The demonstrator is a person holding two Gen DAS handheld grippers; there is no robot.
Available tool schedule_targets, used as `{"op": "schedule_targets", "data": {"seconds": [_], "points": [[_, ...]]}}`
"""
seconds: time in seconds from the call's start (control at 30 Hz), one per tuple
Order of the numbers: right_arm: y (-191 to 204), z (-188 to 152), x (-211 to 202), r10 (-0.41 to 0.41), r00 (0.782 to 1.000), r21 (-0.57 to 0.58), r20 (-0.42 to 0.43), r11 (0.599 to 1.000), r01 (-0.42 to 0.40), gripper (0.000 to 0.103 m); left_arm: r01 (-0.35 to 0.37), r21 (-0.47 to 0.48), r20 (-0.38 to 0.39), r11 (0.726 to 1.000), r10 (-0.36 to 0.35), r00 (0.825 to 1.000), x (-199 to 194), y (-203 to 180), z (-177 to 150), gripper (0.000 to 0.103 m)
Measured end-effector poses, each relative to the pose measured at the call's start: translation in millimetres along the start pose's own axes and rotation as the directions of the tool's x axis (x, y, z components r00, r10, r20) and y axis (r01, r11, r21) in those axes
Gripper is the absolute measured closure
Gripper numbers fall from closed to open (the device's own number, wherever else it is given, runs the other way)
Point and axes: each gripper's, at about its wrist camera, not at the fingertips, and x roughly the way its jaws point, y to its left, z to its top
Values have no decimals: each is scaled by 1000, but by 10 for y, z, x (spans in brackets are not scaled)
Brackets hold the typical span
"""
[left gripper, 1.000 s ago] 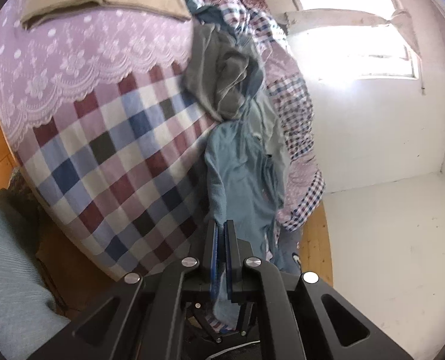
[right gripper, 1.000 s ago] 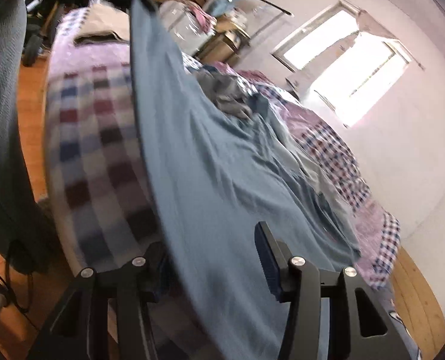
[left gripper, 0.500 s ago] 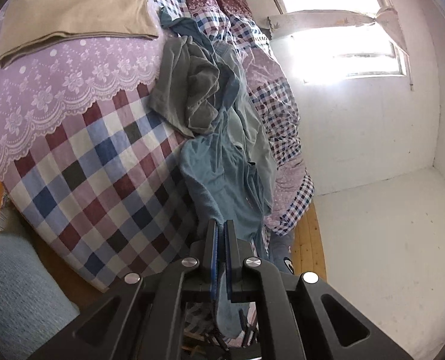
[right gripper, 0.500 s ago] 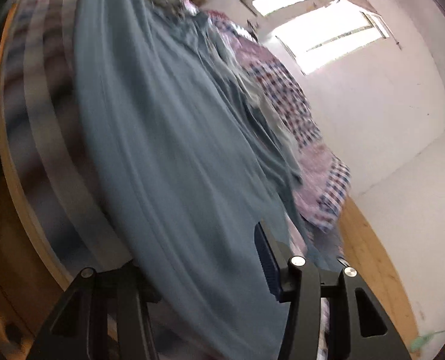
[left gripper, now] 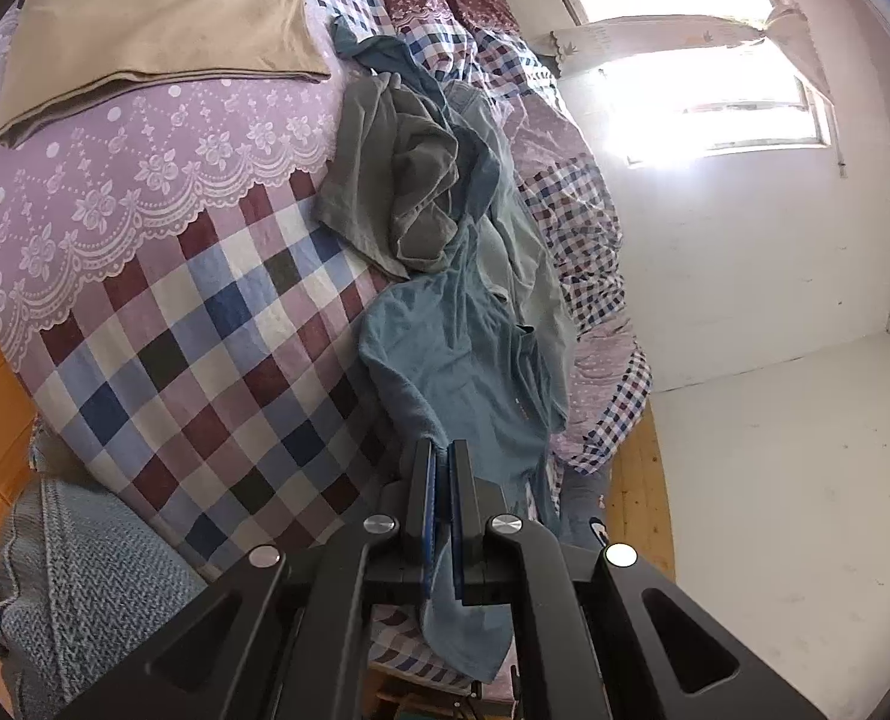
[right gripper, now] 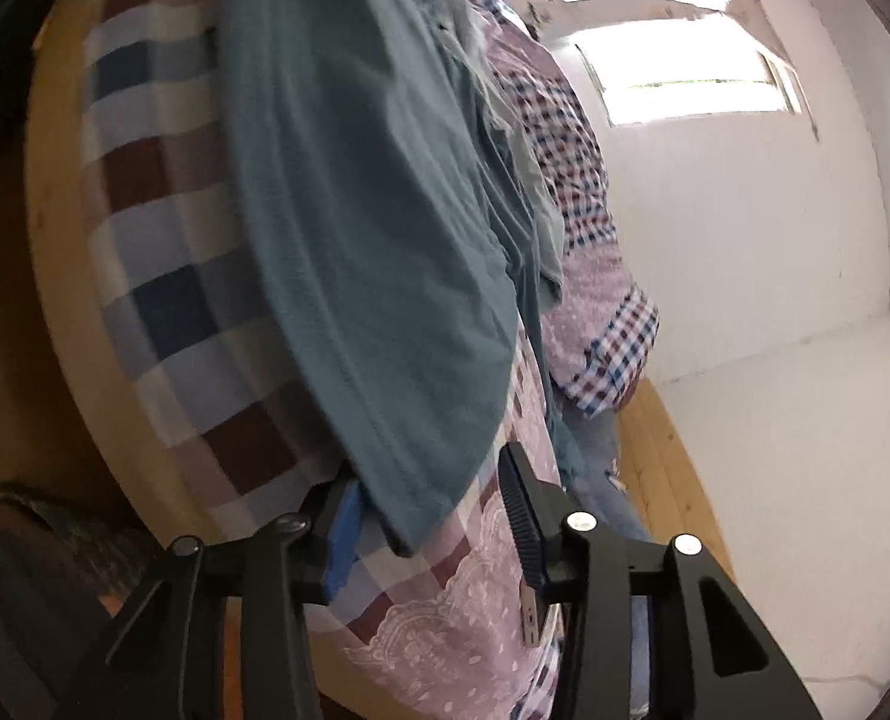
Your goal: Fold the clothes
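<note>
Pinching the blue shirt [left gripper: 469, 360] tight in my left gripper [left gripper: 443, 480], it's trailing across the checked bed [left gripper: 205, 324]; my right gripper [right gripper: 430, 516] is gaping wide around its hem.

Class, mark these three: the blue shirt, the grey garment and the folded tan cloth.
blue shirt [left gripper: 469, 360], left wrist view, its spread body.
grey garment [left gripper: 397, 180], left wrist view, its crumpled middle.
folded tan cloth [left gripper: 157, 18], left wrist view, its flat top.
</note>
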Motion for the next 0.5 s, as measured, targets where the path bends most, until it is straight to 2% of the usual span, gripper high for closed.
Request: {"op": "schedule_targets", "data": {"seconds": [0.2, 0.37, 0.5], "points": [[-5, 3, 57, 24, 1000, -9, -8, 1000, -24, 94, -34, 7, -2, 999, 34, 999, 36, -25, -31, 101], [-260, -4, -10, 61, 998, 87, -17, 994, -59, 102, -65, 20, -4, 998, 65, 998, 53, -40, -46, 101], [-779, -46, -126, 83, 996, 254, -27, 964, -73, 103, -81, 51, -2, 995, 81, 997, 30, -83, -52, 101]]}}
